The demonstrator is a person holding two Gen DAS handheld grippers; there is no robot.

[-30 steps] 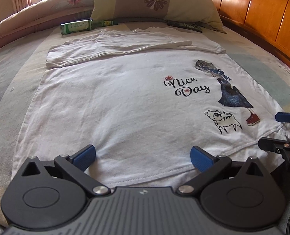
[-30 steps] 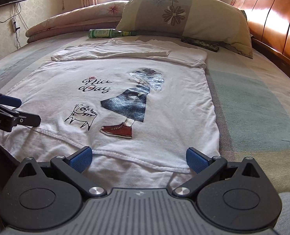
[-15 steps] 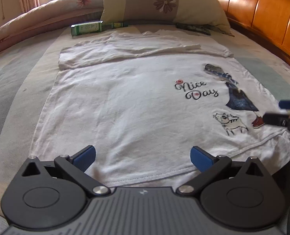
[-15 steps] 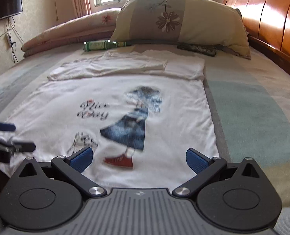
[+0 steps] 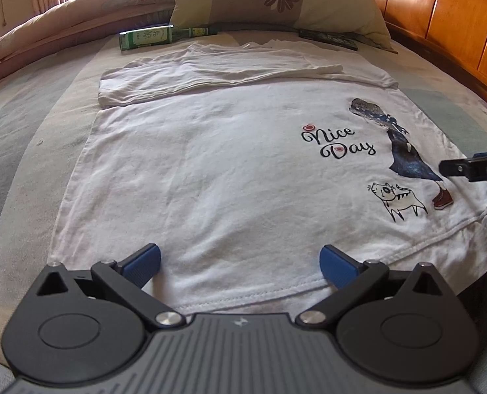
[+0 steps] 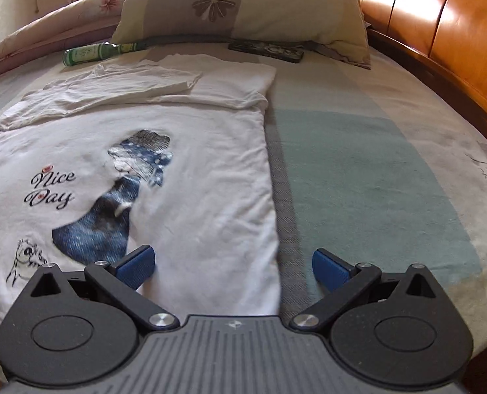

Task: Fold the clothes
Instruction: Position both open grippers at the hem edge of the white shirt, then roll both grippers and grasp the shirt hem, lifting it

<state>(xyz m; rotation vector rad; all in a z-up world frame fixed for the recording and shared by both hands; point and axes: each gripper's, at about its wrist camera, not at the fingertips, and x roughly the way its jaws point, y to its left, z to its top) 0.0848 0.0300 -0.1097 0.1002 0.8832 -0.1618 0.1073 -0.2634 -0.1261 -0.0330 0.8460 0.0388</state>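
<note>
A white T-shirt (image 5: 210, 164) printed with "Nice Day", a girl and a cat lies flat on the bed, its sleeves folded across the far end. My left gripper (image 5: 240, 262) hangs open just above the near hem, left of the print. My right gripper (image 6: 233, 266) is open over the shirt's (image 6: 204, 177) right side edge, one blue finger above the cloth and the other above the bedsheet. In the left wrist view the right gripper's fingers (image 5: 473, 165) reach in from the right edge near the girl print. Neither holds anything.
A green bottle (image 5: 151, 36) and a dark flat box (image 6: 265, 50) lie beyond the shirt, in front of a flowered pillow (image 6: 243, 6). A wooden headboard (image 6: 440, 32) runs along the right. A rolled quilt (image 5: 62, 23) sits far left. Striped bedsheet (image 6: 358, 170) spreads right of the shirt.
Both grippers have moved forward over the shirt. The right one has shifted right, from the hem below the print to the shirt's right side edge. Both stayed open.
</note>
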